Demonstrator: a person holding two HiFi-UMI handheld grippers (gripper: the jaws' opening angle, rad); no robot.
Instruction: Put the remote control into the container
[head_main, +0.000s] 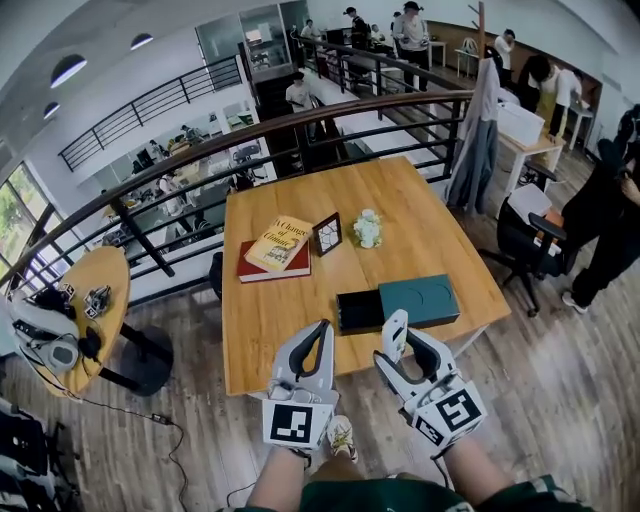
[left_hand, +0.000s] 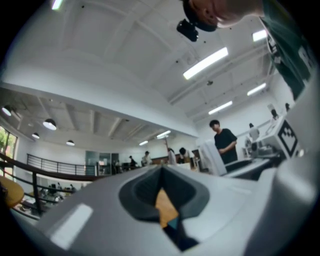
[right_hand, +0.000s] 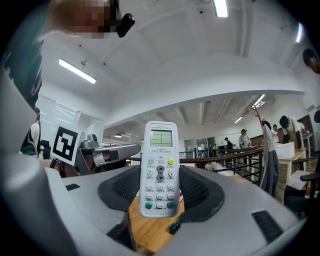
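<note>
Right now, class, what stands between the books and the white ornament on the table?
A small black picture frame, seen in the head view.

Smooth plastic remote control (right_hand: 159, 170), matt container (head_main: 425, 300), lightly glossy wooden table (head_main: 290, 320).

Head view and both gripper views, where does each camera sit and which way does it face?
Head view: on the person's head, looking steeply down at the wooden table, container, left gripper and right gripper; forearms show.
Left gripper view: on the left gripper, tilted up at the ceiling; shut jaws and the person's shirt show.
Right gripper view: on the right gripper, tilted up; jaws clamp the remote control.
Shared: each gripper view catches the other gripper's marker cube.
</note>
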